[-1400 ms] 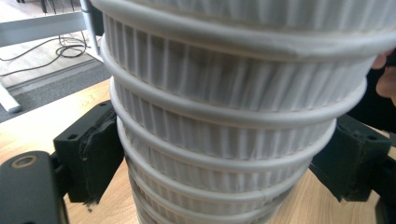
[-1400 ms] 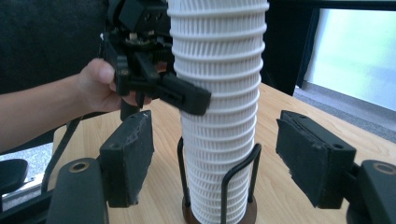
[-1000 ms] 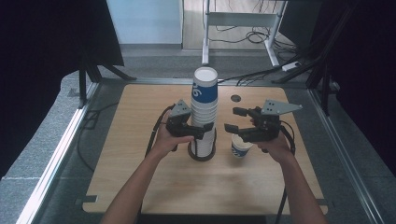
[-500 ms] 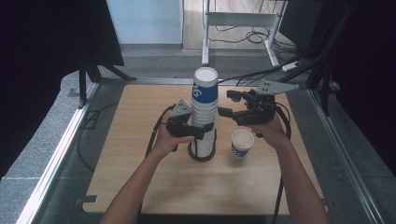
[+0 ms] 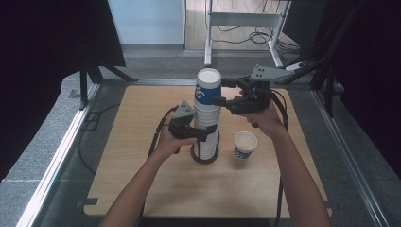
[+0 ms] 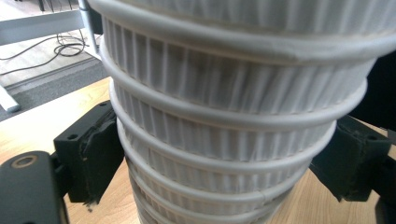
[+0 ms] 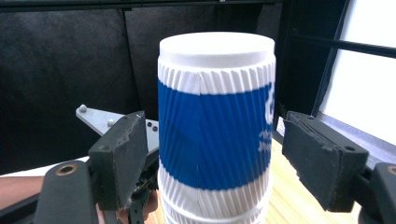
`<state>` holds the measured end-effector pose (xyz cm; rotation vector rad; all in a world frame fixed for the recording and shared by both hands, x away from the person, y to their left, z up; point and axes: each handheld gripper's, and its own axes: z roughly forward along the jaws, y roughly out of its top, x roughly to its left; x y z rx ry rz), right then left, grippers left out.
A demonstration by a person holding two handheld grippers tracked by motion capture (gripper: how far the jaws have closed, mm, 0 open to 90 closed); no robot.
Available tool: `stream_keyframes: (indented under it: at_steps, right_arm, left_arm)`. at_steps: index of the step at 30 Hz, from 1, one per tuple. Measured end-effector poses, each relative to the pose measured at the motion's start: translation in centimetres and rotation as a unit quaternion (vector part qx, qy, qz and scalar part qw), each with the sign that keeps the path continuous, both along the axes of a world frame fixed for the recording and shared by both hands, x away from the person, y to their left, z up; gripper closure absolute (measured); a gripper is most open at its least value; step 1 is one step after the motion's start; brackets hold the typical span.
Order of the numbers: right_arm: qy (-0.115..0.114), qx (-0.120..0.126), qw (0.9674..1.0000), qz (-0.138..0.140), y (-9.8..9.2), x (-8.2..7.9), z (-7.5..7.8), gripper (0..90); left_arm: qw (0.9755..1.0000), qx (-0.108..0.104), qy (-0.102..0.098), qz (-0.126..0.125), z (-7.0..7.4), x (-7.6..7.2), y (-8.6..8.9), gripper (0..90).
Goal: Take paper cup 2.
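A tall stack of upturned white ribbed paper cups [image 5: 206, 124] stands on a black ring at the middle of the wooden table [image 5: 142, 179]. Its top cup [image 5: 208, 89] wears a blue band. My left gripper [image 5: 207, 131] is shut low on the stack, and its pads [image 6: 100, 154] press the ribbed walls [image 6: 224, 121]. My right gripper [image 5: 220, 91] is up at the top cup, open. In the right gripper view the blue-banded cup [image 7: 215, 135] sits between the pads [image 7: 123, 154] with a small gap on each side. One upright cup [image 5: 245, 144] stands alone on the table, right of the stack.
Cables trail from both grippers across the table. A metal frame rail [image 5: 56, 156] runs along the table's left side and another along the right. Desk legs and wires [image 5: 246, 28] lie beyond the far edge. Dark curtains hang at both sides.
My right gripper rose from beside the single upright cup and moved back and left to the stack's top cup. The single cup stays on the table. The left gripper has not moved.
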<state>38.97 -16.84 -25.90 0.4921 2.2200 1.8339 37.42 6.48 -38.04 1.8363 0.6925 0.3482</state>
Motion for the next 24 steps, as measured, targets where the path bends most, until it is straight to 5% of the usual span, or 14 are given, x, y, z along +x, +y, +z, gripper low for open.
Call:
stream_keyframes:
  at_steps: [13,24]
  right_arm:
    - [0.003,-0.01,0.9999,0.005,2.8,1.4,1.2,23.2]
    - [-0.002,-0.02,0.9998,-0.004,3.1,1.4,1.2,26.0]
  left_arm:
    - [1.0,0.002,0.001,0.003,0.1,-0.1,-0.1,12.1]
    - [1.0,0.002,0.002,0.003,0.1,-0.1,-0.1,12.1]
